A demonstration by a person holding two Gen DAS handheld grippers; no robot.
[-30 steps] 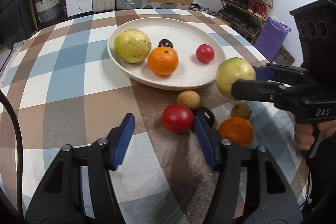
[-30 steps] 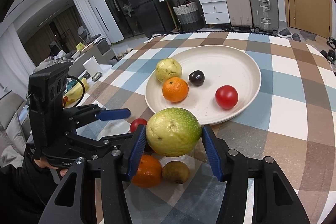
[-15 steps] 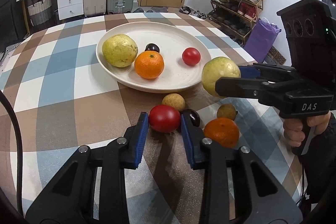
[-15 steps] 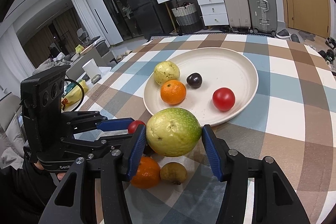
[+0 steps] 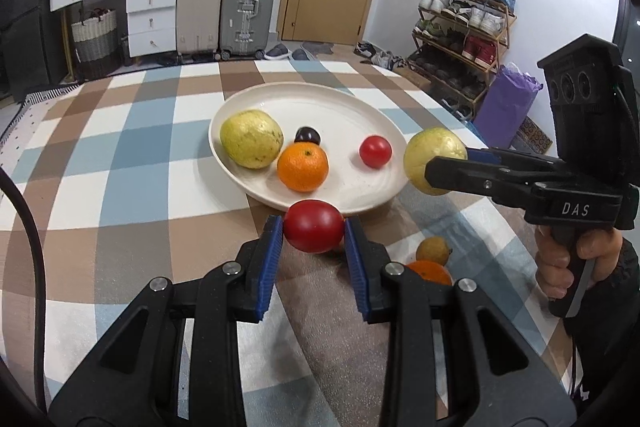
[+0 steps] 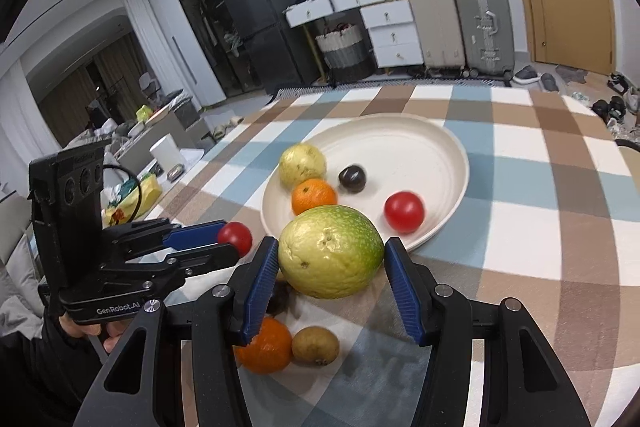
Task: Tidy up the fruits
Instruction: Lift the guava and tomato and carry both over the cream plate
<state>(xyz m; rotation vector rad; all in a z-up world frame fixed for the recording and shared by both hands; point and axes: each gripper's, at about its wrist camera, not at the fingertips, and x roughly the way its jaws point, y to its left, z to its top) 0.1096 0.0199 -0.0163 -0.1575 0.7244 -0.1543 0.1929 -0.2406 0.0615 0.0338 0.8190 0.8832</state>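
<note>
Tomato (image 5: 314, 231) now lifted in left tongs (image 5: 313, 239)

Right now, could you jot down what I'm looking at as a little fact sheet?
Left gripper: shut on red tomato, lifted near the plate edge
Right gripper: shut on green guava
White plate: holds yellow guava, orange, dark plum, small tomato
Checked tablecloth: second orange and brown fruit left
</note>
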